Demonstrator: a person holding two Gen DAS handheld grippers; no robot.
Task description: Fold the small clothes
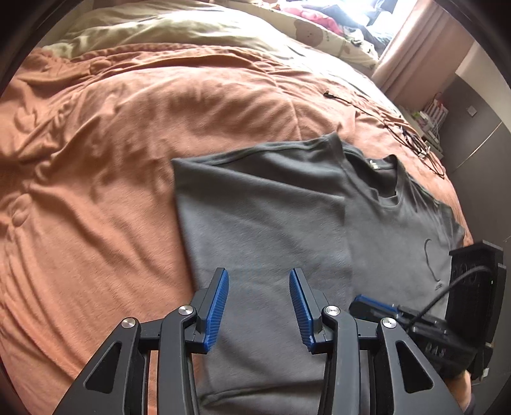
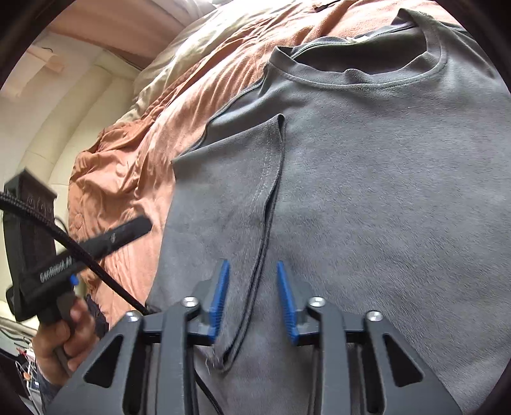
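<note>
A grey T-shirt (image 1: 271,207) lies flat on the orange bedspread (image 1: 95,159), its left side folded in over the body. My left gripper (image 1: 258,274) hovers over the folded panel near the hem, jaws apart with nothing between the blue pads. In the right wrist view the T-shirt (image 2: 383,191) fills the frame, collar (image 2: 399,73) at the top. My right gripper (image 2: 252,265) stands open astride the folded flap's dark hemmed edge (image 2: 268,207); the pads do not press on it. A hand (image 2: 60,335) holds the other gripper at the left.
A beige duvet (image 1: 159,28) lies at the head of the bed, with a pile of clothes (image 1: 319,12) beyond it. Thin black cables (image 1: 408,134) trail on the bedspread past the collar. The bed's right edge drops to a dark floor (image 1: 479,159) by a curtain (image 1: 412,48).
</note>
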